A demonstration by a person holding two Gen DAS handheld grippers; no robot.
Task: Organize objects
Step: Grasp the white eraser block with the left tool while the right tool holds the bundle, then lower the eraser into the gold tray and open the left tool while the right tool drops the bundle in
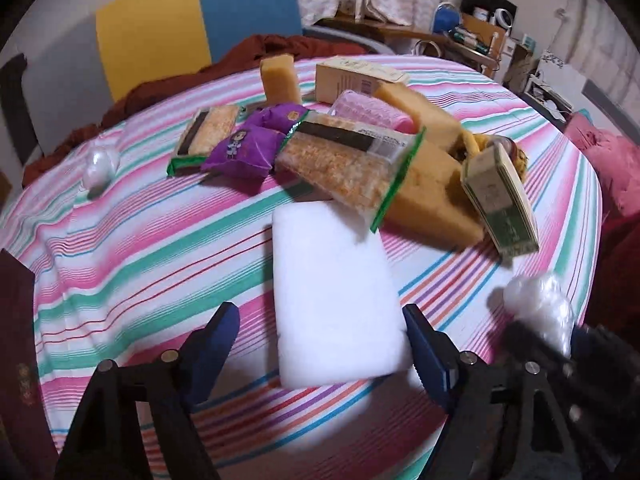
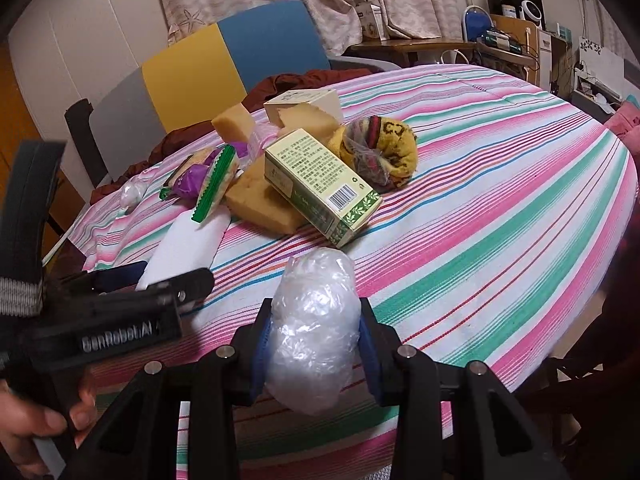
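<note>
our right gripper (image 2: 316,344) pinches a crumpled clear plastic bag (image 2: 314,320), slippery enough, we judge, to squirt free. our left gripper (image 1: 320,336) is spread around the white foam block (image 1: 336,296), whose 12 o'clock end sits under a snack packet (image 1: 344,164); lifting may topple the pile. we see no bin or tray.

Three sponges (image 1: 424,196), two cracker packs (image 1: 348,168)

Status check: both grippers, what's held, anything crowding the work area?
Left gripper open, straddling the white foam block. Right gripper shut on clear plastic wad. Snack packet overlaps the block's far end; green box leans just beyond.
</note>
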